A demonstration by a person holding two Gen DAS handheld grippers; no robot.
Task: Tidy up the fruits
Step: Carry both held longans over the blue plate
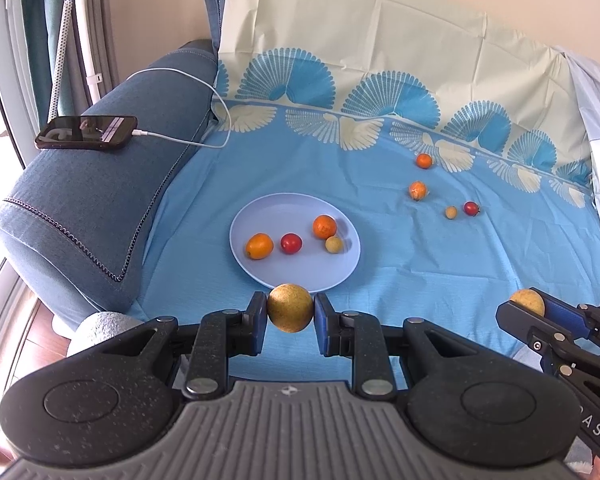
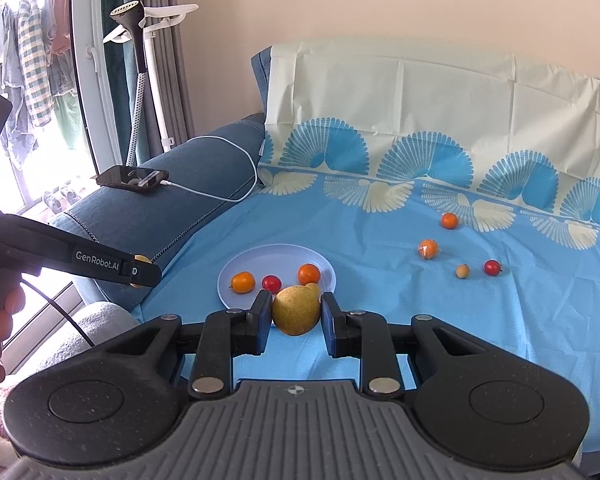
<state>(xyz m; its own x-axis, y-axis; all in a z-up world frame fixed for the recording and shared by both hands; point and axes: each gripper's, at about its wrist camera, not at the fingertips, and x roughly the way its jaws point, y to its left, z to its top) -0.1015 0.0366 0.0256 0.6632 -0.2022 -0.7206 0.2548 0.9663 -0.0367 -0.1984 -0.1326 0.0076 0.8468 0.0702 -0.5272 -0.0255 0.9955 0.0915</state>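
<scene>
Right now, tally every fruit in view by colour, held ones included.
Orange: 4 (two on the plate, two on the cloth)
Red: 2
Small pale yellow: 2
Large yellow-brown: 2, left hand-held gripper and right hand-held gripper each hold one
Total: 10

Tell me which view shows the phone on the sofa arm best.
The left wrist view: the phone is larger there, its screen and cable plug clear. The right wrist view shows it smaller and flatter.

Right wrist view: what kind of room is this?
Likely a home living room: a blue sofa draped with a patterned cloth, a phone charging on its armrest, and a garment steamer beside laundry hung at the window.
</scene>
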